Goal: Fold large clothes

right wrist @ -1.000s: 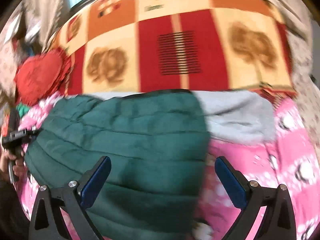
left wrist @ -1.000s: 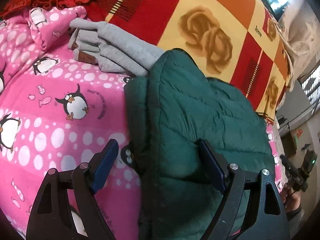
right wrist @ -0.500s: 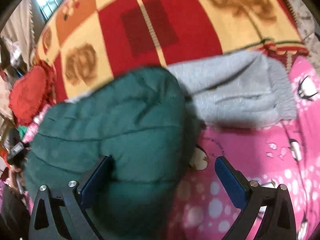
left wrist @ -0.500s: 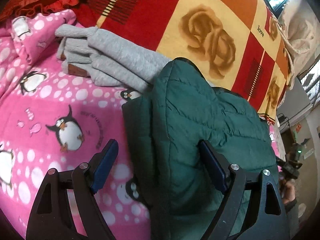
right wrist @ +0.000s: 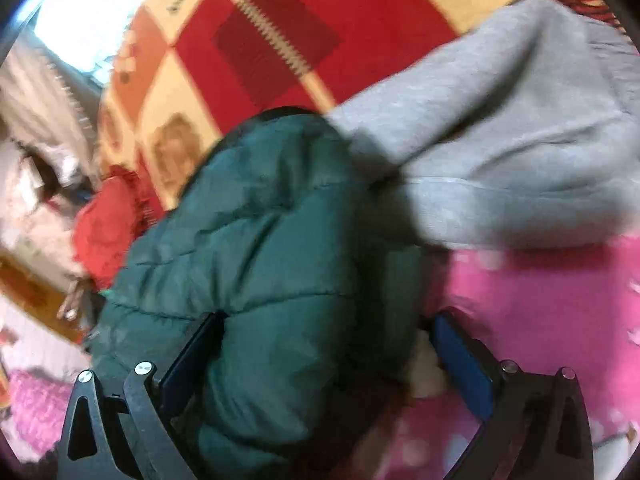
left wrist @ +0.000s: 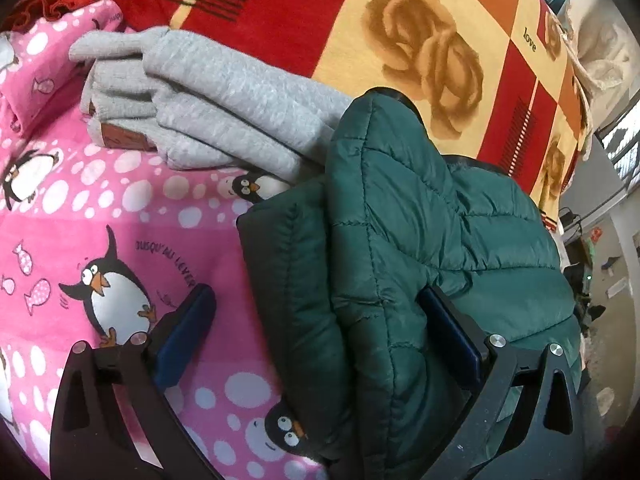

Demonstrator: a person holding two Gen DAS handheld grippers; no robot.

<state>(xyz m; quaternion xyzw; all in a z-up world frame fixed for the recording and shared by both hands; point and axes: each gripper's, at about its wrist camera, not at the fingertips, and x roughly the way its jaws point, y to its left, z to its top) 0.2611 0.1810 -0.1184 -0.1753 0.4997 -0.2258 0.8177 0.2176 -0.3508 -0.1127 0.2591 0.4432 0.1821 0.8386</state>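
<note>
Jacket (left wrist: 420, 248) folded on pink blanket (left wrist: 120, 216), touching grey sweater (left wrist: 240, 100). My left gripper (left wrist: 320, 340) opening, straddles jacket's folded edge. Right gripper (right wrist: 328, 352) wide, jacket corner between pads; grip unclear.

left claw (left wrist: 316, 336): black skeletal frame with triangular cut-outs
right claw (right wrist: 324, 354): same black frame
pads (left wrist: 188, 332): flat, dark blue, on each finger
screws (left wrist: 497, 341): round, silver, at finger joints
</note>
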